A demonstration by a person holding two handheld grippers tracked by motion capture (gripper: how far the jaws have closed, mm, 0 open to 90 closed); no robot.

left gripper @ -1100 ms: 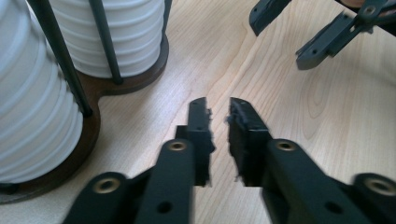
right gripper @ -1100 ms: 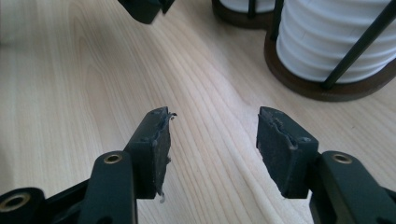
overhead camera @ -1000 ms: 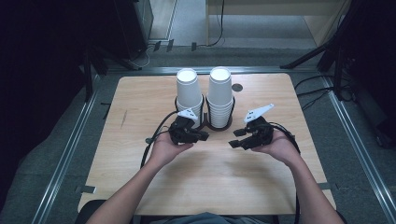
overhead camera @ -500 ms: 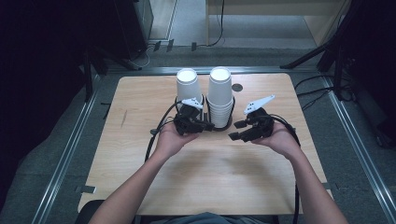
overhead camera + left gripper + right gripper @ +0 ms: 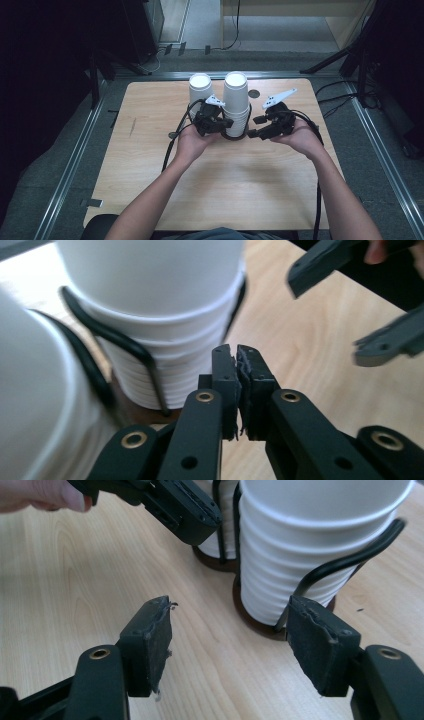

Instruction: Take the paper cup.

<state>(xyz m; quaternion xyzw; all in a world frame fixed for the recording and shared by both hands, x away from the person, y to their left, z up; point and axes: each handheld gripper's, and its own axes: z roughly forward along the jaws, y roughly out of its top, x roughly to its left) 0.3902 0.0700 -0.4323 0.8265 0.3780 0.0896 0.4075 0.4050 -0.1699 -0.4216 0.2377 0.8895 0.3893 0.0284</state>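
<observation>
Two stacks of white paper cups, the left stack (image 5: 200,90) and the taller right stack (image 5: 235,97), stand in a black wire holder (image 5: 235,135) at the table's far middle. My left gripper (image 5: 225,122) is shut with nothing between its jaws, its tips right in front of the holder between the stacks. In the left gripper view, the left gripper (image 5: 236,352) points at the right stack (image 5: 165,315) and its wire (image 5: 125,345). My right gripper (image 5: 256,127) stands open just right of the holder. In the right gripper view, the right gripper (image 5: 232,615) faces the right stack (image 5: 300,545), one pad (image 5: 320,645) close to the wire (image 5: 345,560).
The wooden table (image 5: 250,175) has bare room in front of the hands. A small dark round mark (image 5: 254,93) lies right of the stacks. Metal rails (image 5: 70,165) and dark floor surround the table. Cables (image 5: 172,145) trail from both grippers.
Both hands moved forward to the cup holder. The left gripper came up against its front between the stacks, and the right gripper closed in from the right, still open.
</observation>
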